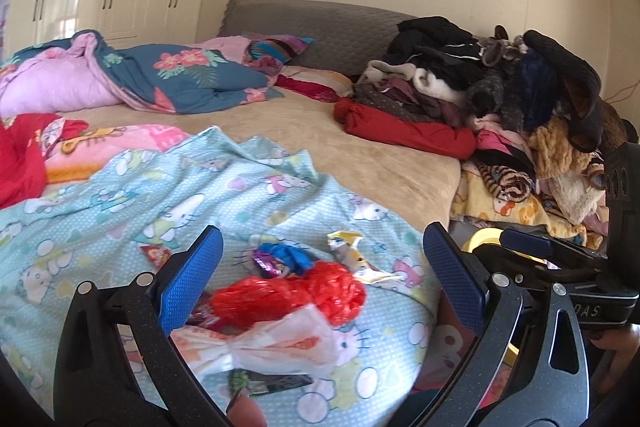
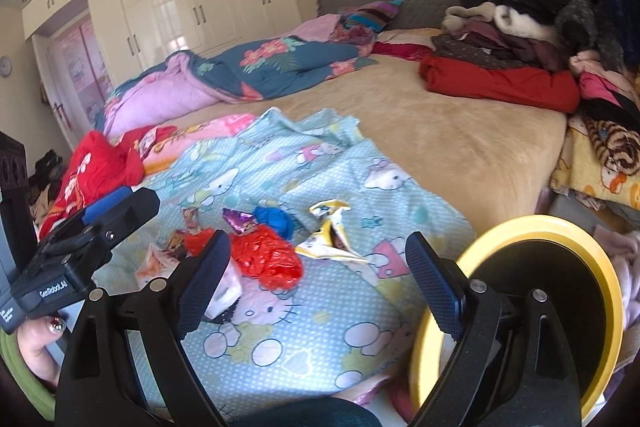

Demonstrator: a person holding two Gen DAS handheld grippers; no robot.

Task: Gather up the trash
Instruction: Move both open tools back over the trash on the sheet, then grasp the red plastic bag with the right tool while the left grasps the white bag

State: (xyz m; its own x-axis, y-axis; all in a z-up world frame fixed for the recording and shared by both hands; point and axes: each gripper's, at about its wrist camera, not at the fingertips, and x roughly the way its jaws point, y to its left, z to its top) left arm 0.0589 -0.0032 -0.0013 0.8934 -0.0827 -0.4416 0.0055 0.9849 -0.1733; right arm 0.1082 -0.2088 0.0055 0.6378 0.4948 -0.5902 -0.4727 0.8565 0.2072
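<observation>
A heap of trash lies on the light blue cartoon-print sheet (image 1: 100, 227): a crumpled red plastic bag (image 1: 288, 293), a white tissue wad (image 1: 272, 347), a blue wad (image 1: 294, 255), a purple wrapper (image 1: 268, 265) and a torn yellow-white wrapper (image 1: 352, 251). My left gripper (image 1: 322, 243) hovers open just short of the heap, with nothing between its pads. My right gripper (image 2: 318, 247) is also open and holds nothing, and the red bag (image 2: 268, 259) and yellow-white wrapper (image 2: 332, 231) lie ahead of it. A yellow-rimmed black bin (image 2: 600, 267) stands beside its right finger.
A tall pile of clothes (image 1: 500, 87) fills the bed's right side over a red garment (image 2: 500, 83). A flowered blue-pink quilt (image 1: 160, 75) and a red garment (image 2: 96, 163) lie at the left. Bare beige bedding (image 2: 460, 147) spreads beyond the sheet. A hand (image 2: 40, 339) holds the left gripper's handle.
</observation>
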